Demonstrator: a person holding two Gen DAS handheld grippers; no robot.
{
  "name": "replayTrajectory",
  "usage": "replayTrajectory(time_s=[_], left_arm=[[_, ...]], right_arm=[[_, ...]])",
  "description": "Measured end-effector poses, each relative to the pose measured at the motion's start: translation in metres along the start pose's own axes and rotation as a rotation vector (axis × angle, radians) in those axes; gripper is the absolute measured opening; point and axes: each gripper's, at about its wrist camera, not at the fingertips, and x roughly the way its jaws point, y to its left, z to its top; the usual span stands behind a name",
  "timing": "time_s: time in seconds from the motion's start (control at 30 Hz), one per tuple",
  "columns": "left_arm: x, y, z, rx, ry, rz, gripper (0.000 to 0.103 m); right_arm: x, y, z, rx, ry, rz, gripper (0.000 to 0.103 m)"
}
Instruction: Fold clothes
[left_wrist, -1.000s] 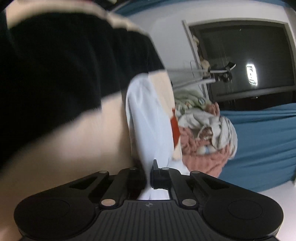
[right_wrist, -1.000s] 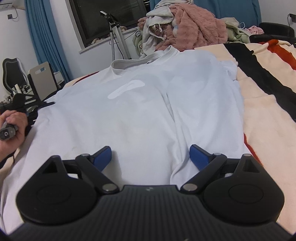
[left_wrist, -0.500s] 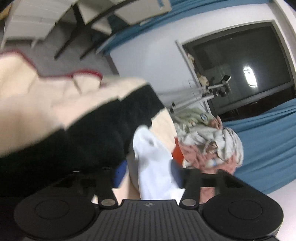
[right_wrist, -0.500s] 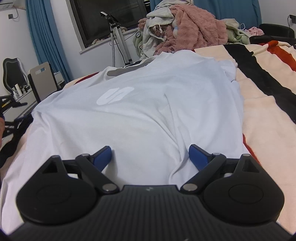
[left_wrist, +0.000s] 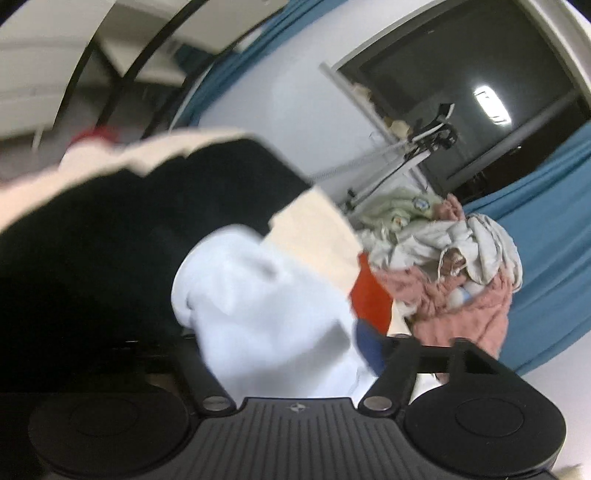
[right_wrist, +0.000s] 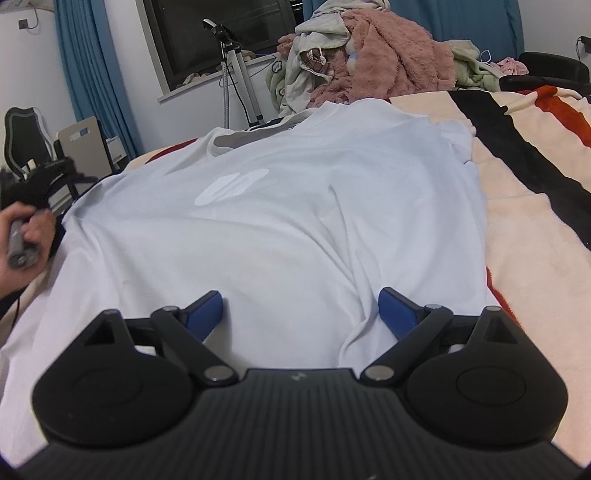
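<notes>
Left gripper (left_wrist: 288, 350), clamped before, now parted around the white shirt (right_wrist: 280, 221); right gripper (right_wrist: 301, 308) unchanged, apart.

Blk grippers (right_wrist: 300, 311), blue fingers (right_wrist: 397, 311)

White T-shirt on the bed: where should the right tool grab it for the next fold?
Take the white T-shirt at its near hem, beside the raised crease running toward the right tool. Probably best to come in low from the near edge, since the hem lies flat on the striped blanket and the ridge there offers cloth to pinch.
</notes>
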Motion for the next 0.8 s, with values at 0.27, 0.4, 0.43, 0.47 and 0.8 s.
replayTrajectory(time_s=[0.27, 0.4, 0.43, 0.47, 0.8], left_arm=[[0.006, -0.029, 0.025, 0.164, -0.126, 0.165, 0.004], [0.004, -0.043, 0.021, 0.293, -0.184, 0.278, 0.007], [0.005, -0.045, 0.017, 0.336, -0.156, 0.268, 0.009], [0.004, -0.048, 0.013, 0.379, -0.139, 0.275, 0.020], [-0.119, -0.100, -0.073, 0.648, -0.082, 0.185, 0.096]], right_arm=[[0.002, 0.000, 0.001, 0.002, -0.010, 0.002, 0.094], [-0.002, -0.003, 0.003, 0.013, -0.033, -0.001, 0.091], [-0.002, -0.003, 0.003, 0.019, -0.037, -0.004, 0.091], [-0.003, -0.004, 0.005, 0.024, -0.041, -0.007, 0.091], [-0.024, -0.002, 0.017, -0.065, -0.161, -0.064, 0.091]])
